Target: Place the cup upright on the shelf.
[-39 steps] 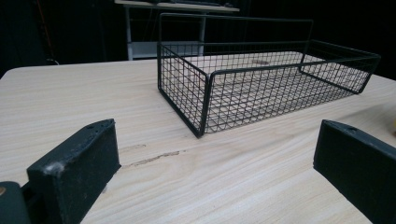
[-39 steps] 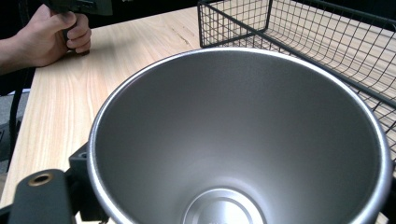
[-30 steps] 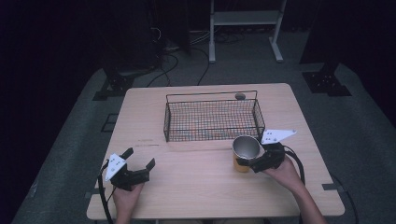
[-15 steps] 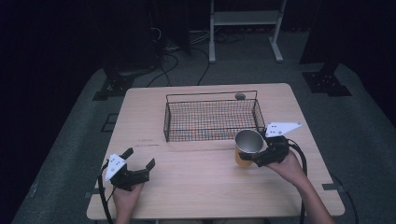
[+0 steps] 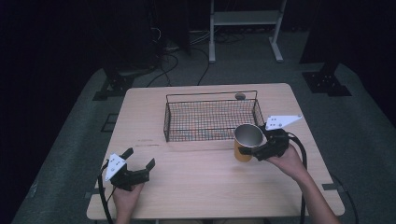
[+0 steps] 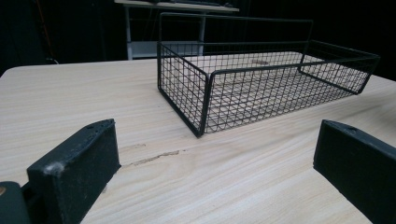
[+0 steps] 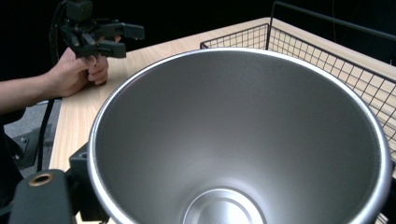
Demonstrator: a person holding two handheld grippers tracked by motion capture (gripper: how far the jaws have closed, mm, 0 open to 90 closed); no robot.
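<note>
I've got the right gripper [image 5: 256, 150] pinching the cup [image 5: 246, 141], apparently lifted beside the basket [image 5: 211, 135] for loading, while the left gripper [image 5: 139, 166] idles, jaws spread.

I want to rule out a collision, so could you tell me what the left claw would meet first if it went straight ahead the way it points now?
Probably the near corner of the wire basket: the open left claw has bare table ahead first, though depth is uncertain.

The right gripper [image 5: 259, 148] has lifted the steel cup [image 5: 246, 141] off the table [image 5: 196, 186]; cup now tilted, nearer the wire basket [image 5: 210, 117].
</note>
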